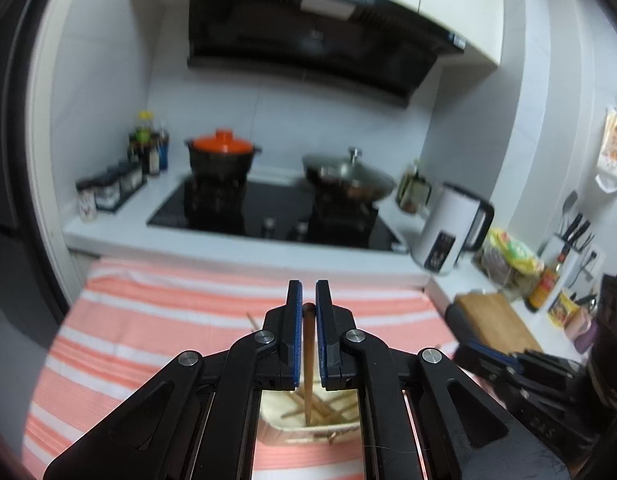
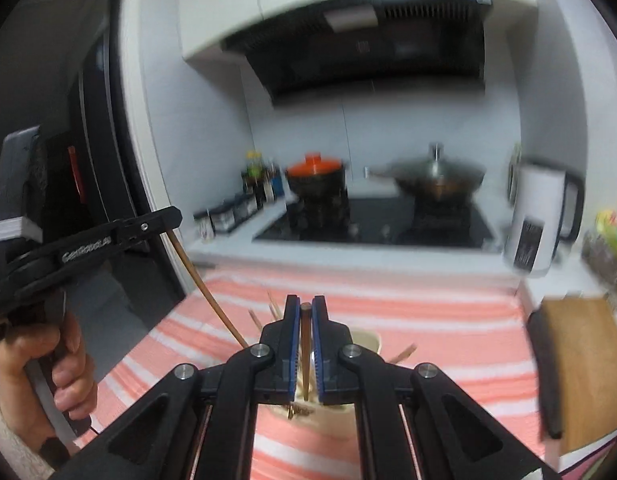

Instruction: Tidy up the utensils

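Each hand-held gripper is clamped on one chopstick: the left hand-held gripper (image 1: 308,316) on the left chopstick (image 1: 308,360), the right hand-held gripper (image 2: 306,320) on the right chopstick (image 2: 306,352), both at 12 o'clock above the cream holder (image 1: 308,428), which already has several sticks; these two look still to be dropped in

holder (image 1: 308,428) on cloth (image 1: 148,320) | stove (image 1: 268,208) behind cloth | kettle (image 1: 448,232) right of stove

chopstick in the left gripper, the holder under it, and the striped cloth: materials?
Chopstick: looks like wood or bamboo, smooth brown, matte; could be lacquered.
Holder: cream, smooth and opaque, ceramic or plastic; cannot tell which.
Striped cloth: woven fabric, matte, with soft wrinkles at its far edge.
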Action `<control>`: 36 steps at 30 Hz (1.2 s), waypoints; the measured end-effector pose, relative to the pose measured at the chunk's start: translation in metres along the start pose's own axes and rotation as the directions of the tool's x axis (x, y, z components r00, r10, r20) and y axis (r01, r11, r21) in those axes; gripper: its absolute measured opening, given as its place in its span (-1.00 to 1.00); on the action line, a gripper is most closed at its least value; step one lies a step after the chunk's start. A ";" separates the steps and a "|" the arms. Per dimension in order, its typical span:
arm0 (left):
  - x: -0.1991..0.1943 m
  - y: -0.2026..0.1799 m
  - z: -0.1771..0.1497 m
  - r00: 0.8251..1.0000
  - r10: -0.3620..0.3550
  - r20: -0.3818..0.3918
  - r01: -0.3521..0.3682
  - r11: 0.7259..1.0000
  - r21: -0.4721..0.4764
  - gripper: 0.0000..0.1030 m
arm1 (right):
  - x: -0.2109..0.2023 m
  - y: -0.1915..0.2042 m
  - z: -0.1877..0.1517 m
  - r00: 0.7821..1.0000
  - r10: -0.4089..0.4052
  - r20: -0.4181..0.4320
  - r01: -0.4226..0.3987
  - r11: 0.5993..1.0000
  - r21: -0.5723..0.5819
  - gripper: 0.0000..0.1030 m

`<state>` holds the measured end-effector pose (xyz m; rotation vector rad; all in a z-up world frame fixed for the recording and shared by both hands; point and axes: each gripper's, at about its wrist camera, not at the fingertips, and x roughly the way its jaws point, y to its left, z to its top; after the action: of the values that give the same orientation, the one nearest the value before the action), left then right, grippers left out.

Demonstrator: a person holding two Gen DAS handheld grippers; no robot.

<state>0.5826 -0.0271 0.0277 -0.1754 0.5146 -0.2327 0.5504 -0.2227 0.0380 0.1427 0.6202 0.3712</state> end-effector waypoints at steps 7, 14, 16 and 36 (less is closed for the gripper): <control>0.036 0.005 -0.031 0.994 0.006 -0.113 -0.004 1.000 0.018 -0.62 | 0.064 -0.018 -0.014 0.991 0.023 -0.132 -0.016 0.998 0.053 -0.81; -0.002 0.008 -0.040 0.996 0.069 -0.060 -0.065 0.995 0.071 0.94 | 0.042 -0.020 -0.018 0.999 0.005 -0.031 -0.002 0.997 0.080 0.47; -0.020 0.004 -0.050 0.993 0.104 -0.052 -0.098 0.988 0.116 0.96 | 0.020 -0.013 -0.021 1.000 -0.025 -0.004 0.025 0.999 0.048 0.48; -0.196 -0.039 -0.190 0.969 0.239 -0.058 -0.231 0.965 0.122 0.99 | -0.170 0.052 -0.169 0.971 -0.238 0.011 0.238 0.971 -0.031 0.99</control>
<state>0.3145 -0.0337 -0.0349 0.0071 0.5876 -0.0358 0.3075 -0.2360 0.0061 0.0376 0.6162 0.1484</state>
